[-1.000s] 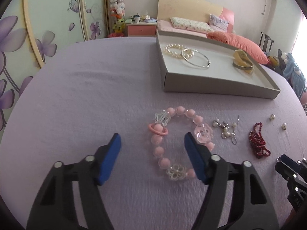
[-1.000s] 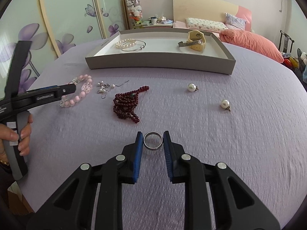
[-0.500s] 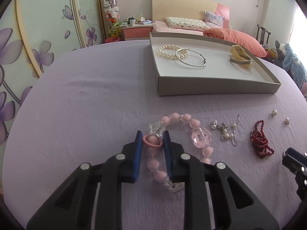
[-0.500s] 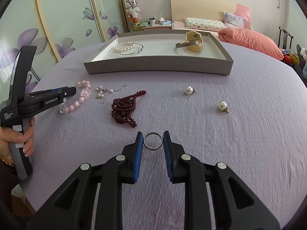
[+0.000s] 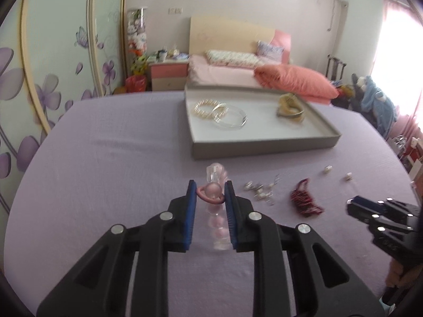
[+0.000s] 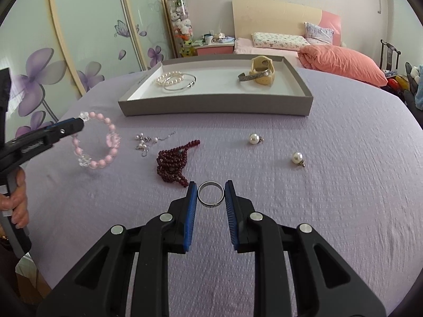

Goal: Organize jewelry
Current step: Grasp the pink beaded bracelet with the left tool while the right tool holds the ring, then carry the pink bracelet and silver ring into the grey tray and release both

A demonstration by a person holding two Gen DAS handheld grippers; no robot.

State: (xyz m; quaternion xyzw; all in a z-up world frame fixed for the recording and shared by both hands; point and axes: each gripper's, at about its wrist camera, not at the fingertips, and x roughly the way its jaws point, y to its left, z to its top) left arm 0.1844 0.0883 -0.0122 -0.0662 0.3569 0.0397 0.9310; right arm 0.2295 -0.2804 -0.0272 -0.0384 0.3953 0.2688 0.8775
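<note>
My left gripper [image 5: 210,195] pinches the pink bead bracelet [image 6: 96,140] at one bead with a pink ring charm; the jaws have just closed on it. The loop hangs clear of the lilac-covered worktop [image 6: 330,185], so this is the carry step: bracelet lifted, not yet in the grey tray [image 6: 215,105].

My right gripper [image 6: 210,195] is pressed onto a silver ring [image 6: 210,194], held just above the cloth.

On the worktop lie a dark red bead strand [image 6: 173,162], a small pearl-and-chain piece [image 6: 148,140] and two pearl pendants [image 6: 255,139]. In the tray: a pearl bracelet [image 6: 169,77], a silver bangle [image 6: 181,82], a cuff with a cream piece [image 6: 260,72].

Next move, as I judge it: carry the bracelet over the tray's near wall, lower onto bare floor beside the bangle, then release. The dangling loop could catch the wall.
</note>
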